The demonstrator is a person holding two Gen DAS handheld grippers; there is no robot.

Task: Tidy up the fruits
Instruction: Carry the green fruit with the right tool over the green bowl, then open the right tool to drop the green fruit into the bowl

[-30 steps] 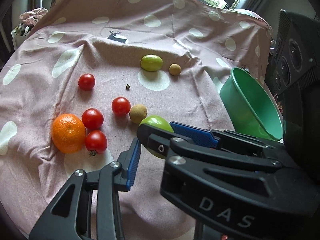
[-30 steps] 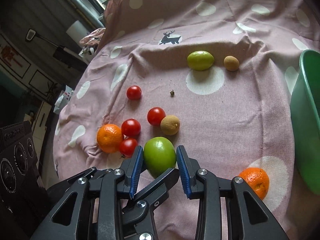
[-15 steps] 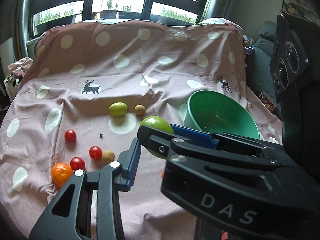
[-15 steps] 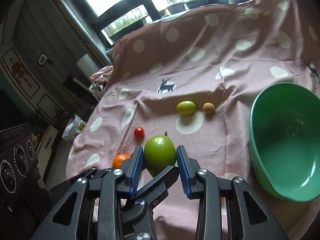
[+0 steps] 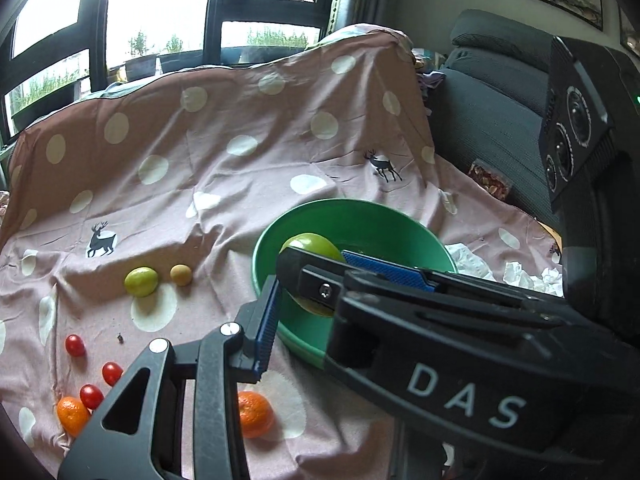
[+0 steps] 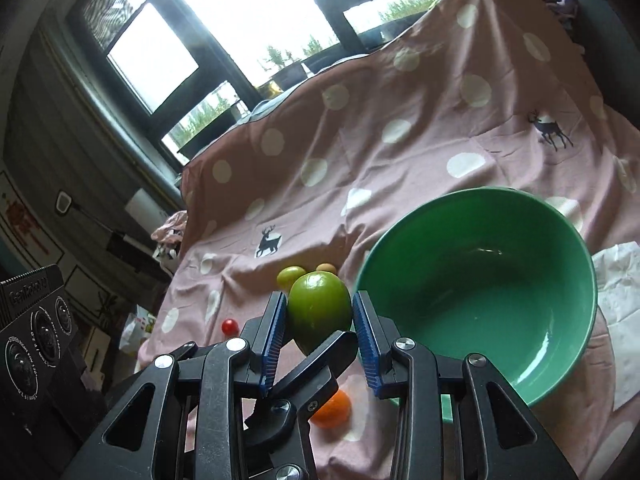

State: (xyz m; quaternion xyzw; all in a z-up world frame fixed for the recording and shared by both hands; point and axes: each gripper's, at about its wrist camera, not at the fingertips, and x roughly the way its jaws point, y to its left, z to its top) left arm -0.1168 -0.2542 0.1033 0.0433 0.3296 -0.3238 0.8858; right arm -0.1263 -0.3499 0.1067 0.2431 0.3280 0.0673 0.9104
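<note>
Green apple [image 6: 319,308] clamped in the right gripper [image 6: 320,334], raised off the cloth.
It hangs beside the green bowl's [image 6: 576,240] left rim; left gripper's state: cannot tell.

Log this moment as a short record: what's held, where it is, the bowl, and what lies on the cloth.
held: large green fruit, clamped between the pads of the right gripper
position: in the air above the pink cloth, beside the rim of the green bowl, not inside it
bowl contents: nothing visible
on cloth: small green fruit, tan fruit, three cherry tomatoes, two oranges
</note>
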